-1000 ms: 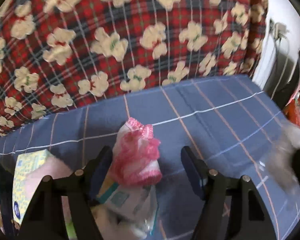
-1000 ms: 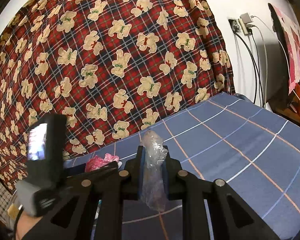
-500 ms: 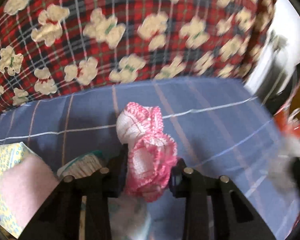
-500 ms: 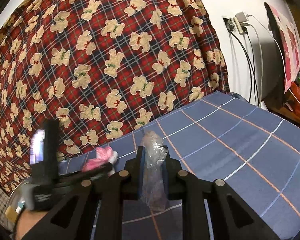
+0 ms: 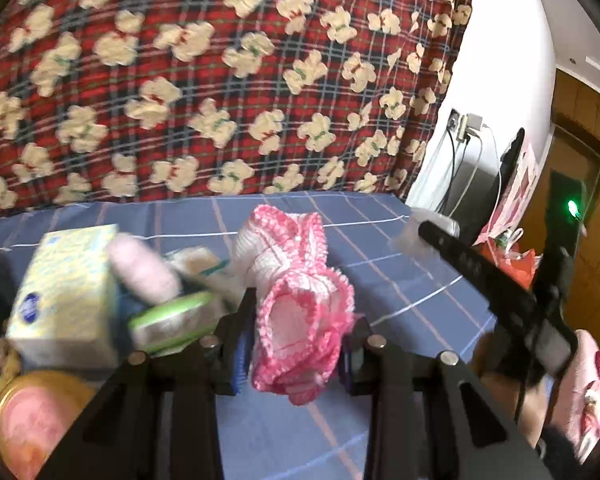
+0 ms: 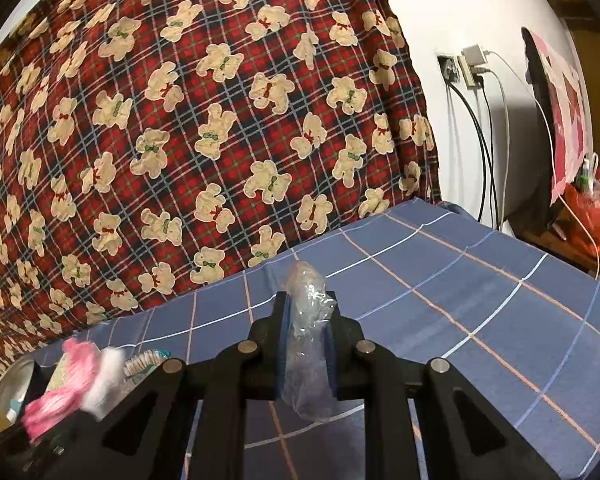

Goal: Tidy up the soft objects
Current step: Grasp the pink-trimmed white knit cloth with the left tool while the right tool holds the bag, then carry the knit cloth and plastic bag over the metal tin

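With the left gripper (image 5: 296, 354) clamped on the pink knit piece (image 5: 296, 300) above the blue bedsheet (image 5: 400, 280) (right gripper (image 6: 307, 344) pinching a clear plastic bag (image 6: 308, 336)), that limp knit could slip from its 2 fingers.

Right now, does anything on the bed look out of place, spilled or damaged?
Nothing spilled or damaged. Left tongs grip a pink-and-white crocheted piece; right tongs pinch a crumpled clear plastic bag. The tissue box and packets sit jumbled, blurred.
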A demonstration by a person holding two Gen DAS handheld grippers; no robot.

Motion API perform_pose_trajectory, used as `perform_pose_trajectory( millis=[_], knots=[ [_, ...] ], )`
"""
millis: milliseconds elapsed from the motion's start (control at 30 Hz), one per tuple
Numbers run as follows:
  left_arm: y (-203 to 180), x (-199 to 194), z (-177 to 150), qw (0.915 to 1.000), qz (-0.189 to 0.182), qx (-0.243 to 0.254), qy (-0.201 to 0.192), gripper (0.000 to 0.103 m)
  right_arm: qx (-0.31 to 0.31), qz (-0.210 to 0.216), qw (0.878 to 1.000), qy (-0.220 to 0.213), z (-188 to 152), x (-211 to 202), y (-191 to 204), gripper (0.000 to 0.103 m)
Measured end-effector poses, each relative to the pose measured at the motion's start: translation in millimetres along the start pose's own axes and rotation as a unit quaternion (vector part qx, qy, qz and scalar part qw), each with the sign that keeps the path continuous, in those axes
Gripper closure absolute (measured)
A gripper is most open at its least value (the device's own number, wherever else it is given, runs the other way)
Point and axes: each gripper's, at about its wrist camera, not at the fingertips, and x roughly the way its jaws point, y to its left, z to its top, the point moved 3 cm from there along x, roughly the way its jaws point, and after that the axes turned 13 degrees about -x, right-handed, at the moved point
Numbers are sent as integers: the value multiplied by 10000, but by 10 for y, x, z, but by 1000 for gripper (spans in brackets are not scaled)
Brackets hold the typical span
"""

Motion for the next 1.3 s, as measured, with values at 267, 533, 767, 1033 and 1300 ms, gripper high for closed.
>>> perform_pose_trajectory(
  millis=[267,533,767,1033,1300],
  knots=[
    [247,-337,-128,9976,286,221,-590,70,207,804,9959,-372,-14,-242,206,86],
    [429,-520,-181,9971,217,185,-710,70,-195,716,9963,-431,-103,-387,535,86],
    [475,-693,-191,9955,161,300,-888,70,-581,138,9967,-548,-258,-663,709,86],
    [715,-860,-122,9931,371,304,-1071,70,-880,56,9941,-636,-309,-772,996,86],
    [972,-1020,-49,9904,515,299,-1251,70,-939,388,9921,-742,-354,-894,1457,85]
  ],
)
